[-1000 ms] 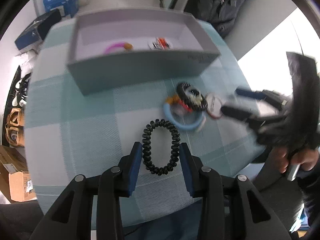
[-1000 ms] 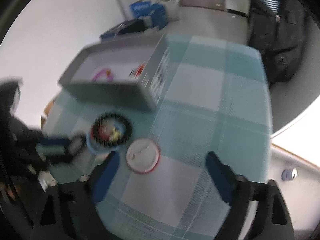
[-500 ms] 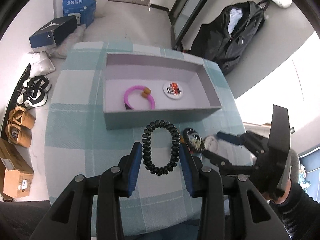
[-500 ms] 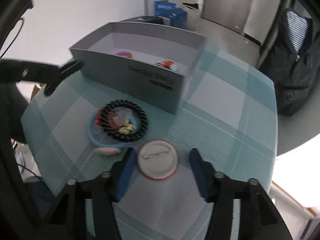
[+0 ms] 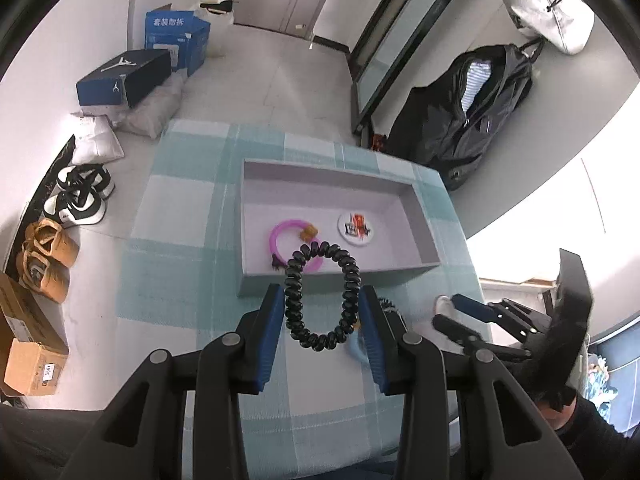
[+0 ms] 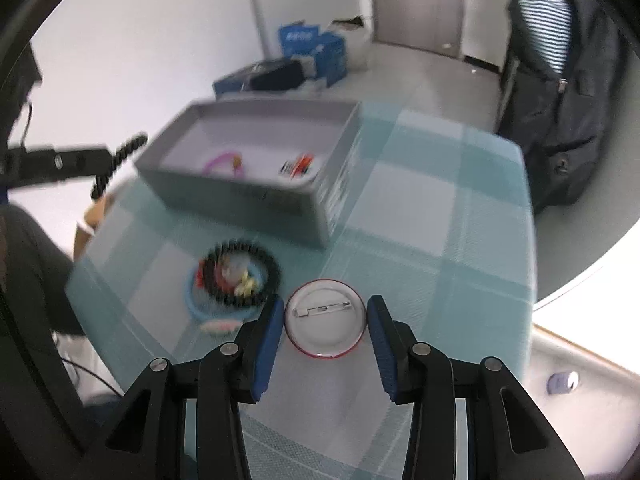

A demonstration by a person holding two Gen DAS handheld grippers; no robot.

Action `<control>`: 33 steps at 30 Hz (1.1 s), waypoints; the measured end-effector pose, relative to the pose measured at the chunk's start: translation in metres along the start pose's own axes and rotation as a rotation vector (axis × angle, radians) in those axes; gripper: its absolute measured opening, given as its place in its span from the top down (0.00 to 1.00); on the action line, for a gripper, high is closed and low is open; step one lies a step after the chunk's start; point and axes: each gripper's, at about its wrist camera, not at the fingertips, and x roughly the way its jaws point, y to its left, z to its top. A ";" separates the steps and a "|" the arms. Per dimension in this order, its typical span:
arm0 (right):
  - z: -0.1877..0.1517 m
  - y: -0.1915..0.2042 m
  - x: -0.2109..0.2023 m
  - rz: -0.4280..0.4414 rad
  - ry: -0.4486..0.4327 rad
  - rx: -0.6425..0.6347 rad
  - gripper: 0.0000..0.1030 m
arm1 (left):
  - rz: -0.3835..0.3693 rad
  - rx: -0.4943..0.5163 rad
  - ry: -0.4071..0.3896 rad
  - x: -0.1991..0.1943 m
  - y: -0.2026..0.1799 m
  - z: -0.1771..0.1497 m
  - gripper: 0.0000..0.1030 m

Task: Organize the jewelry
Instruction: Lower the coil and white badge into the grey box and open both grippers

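My left gripper (image 5: 321, 312) is shut on a black spiral hair tie (image 5: 320, 292) and holds it in the air just before the near wall of the grey box (image 5: 256, 208). In the box lie a pink ring with an orange charm (image 5: 288, 240) and a round badge (image 5: 356, 229). My right gripper (image 6: 325, 320) is shut on a white pin badge (image 6: 325, 322), back side up, lifted slightly above the checked cloth. A pile with a blue ring and a black beaded bracelet (image 6: 236, 276) lies left of it.
The grey box (image 6: 256, 168) stands on the teal checked table (image 6: 440, 208). On the floor are shoe boxes (image 5: 124, 76), shoes (image 5: 80, 196) and cardboard boxes (image 5: 28, 340). A black backpack (image 5: 472, 108) leans against the wall at the right.
My left gripper has lifted the hair tie off the table and carried it toward the box. My right gripper has closed on the pin badge and raised it a little.
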 end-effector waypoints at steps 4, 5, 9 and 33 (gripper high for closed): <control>0.011 -0.008 -0.020 0.036 -0.054 0.061 0.60 | 0.002 0.003 -0.010 -0.002 0.000 0.010 0.68; 0.016 -0.009 -0.024 0.042 -0.066 0.068 0.60 | 0.003 0.008 -0.011 -0.002 -0.001 0.013 0.68; 0.041 -0.011 -0.036 0.083 -0.111 0.085 0.60 | 0.007 0.032 -0.017 -0.003 -0.005 0.023 0.68; 0.109 0.011 0.028 0.152 -0.036 0.120 0.41 | 0.017 -0.011 0.025 0.044 0.007 0.040 0.58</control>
